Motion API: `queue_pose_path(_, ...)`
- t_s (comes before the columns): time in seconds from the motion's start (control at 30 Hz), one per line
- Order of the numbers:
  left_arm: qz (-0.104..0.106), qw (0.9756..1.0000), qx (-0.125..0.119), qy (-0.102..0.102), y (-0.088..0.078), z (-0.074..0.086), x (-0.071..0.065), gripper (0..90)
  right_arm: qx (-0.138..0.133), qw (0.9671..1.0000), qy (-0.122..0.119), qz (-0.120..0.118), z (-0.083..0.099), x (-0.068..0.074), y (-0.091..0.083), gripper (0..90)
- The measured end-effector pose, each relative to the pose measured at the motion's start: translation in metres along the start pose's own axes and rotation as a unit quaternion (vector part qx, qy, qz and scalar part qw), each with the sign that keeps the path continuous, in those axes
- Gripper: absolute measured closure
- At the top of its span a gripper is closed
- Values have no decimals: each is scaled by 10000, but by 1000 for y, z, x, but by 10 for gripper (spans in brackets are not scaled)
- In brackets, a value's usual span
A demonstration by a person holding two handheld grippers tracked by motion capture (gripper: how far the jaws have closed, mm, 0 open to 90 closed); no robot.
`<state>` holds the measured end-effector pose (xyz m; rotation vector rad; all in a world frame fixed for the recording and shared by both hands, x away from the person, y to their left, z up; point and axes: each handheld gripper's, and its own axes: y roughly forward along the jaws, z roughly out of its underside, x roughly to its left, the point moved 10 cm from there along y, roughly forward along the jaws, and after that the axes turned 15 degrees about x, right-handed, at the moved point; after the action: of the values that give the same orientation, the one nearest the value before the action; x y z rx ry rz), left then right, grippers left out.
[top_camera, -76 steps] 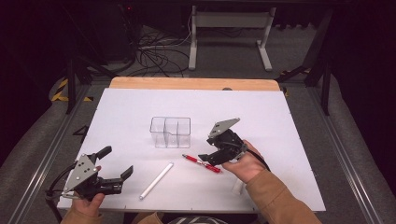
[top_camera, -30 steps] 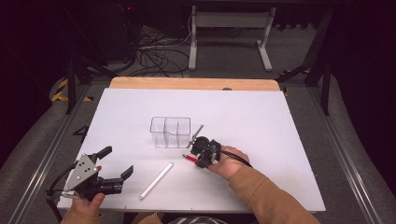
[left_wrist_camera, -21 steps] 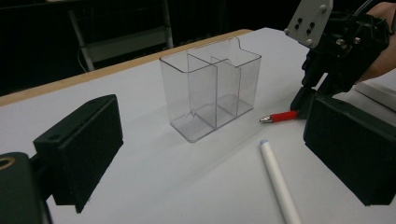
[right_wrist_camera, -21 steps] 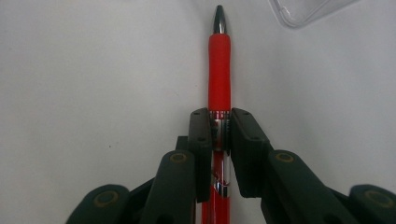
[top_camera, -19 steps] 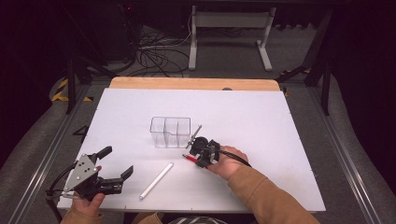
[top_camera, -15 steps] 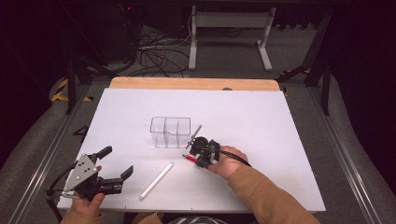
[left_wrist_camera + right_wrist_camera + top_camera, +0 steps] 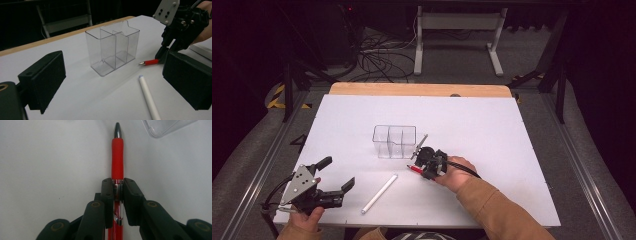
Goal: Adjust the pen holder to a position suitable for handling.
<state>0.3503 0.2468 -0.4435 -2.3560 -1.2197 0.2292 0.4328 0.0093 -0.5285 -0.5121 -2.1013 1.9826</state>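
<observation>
The red plastic pen with a silver tip (image 7: 117, 157) lies on the white table (image 7: 512, 130), just in front of the clear three-compartment plastic holder (image 7: 394, 141). The right gripper (image 7: 117, 192) is clamped on its barrel. The left gripper (image 7: 334, 180) rests with jaws apart beside a white marker (image 7: 379, 193).

Clear divided box (image 7: 394, 141), white marker (image 7: 379, 193) on white table (image 7: 492, 125)
</observation>
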Motion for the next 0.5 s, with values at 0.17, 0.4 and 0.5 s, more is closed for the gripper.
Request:
queue_pose_path(0.17,4,10000,3,-5,0,0,0,55,-249,9997,16,53,-2,0,-10,798)
queue_pose_path(0.4,5,10000,3,-4,0,0,0,55,-880,9961,22,23,-3,-1,-35,797)
queue_pose_path(0.5,6,10000,0,-6,0,0,0,55,-1086,9941,40,31,-3,-1,-43,798)
